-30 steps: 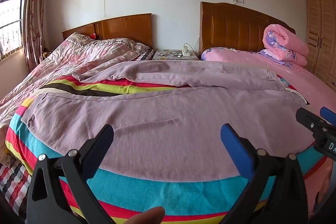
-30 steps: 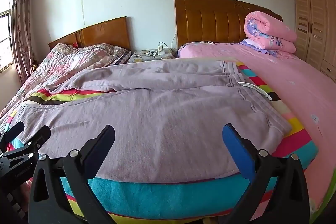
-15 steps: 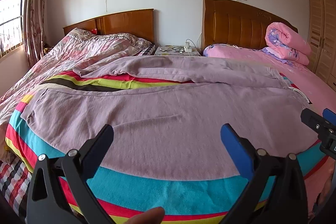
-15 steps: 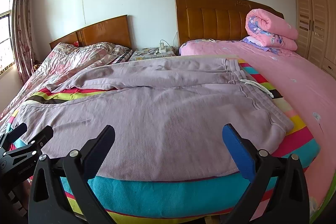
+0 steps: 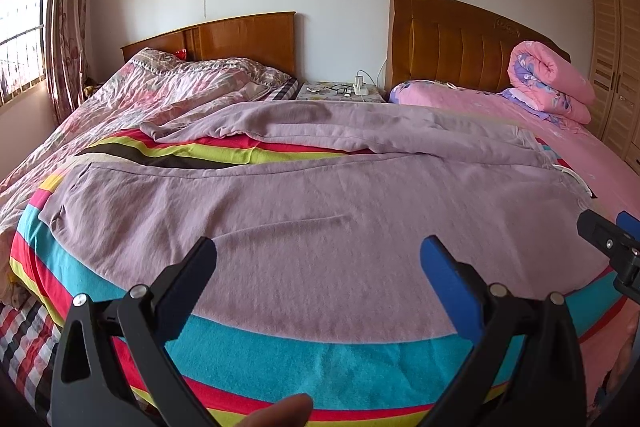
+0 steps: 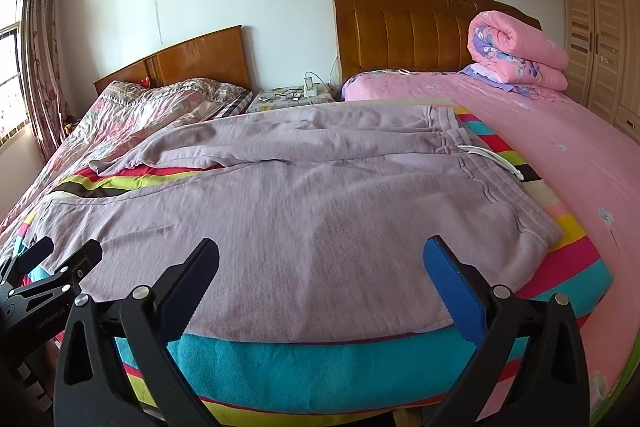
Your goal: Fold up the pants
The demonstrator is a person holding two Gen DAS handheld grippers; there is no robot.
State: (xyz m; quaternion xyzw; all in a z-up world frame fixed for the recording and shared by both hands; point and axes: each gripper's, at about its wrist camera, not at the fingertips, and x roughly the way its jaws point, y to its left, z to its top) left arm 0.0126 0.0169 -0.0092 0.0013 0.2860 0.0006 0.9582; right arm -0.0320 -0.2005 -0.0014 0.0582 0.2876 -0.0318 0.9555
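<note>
On the striped blanket (image 6: 568, 227) lie lilac pants (image 6: 304, 211) — left tool (image 5: 318, 259) and right tool (image 6: 322, 259) gape empty.

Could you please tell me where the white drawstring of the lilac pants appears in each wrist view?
Left wrist view: the white drawstring shows at the far right, at the waistband end of the lilac pants.
Right wrist view: the drawstring lies right of centre, on the striped blanket.
Shared landmark: the rolled pink quilt beyond it.
</note>
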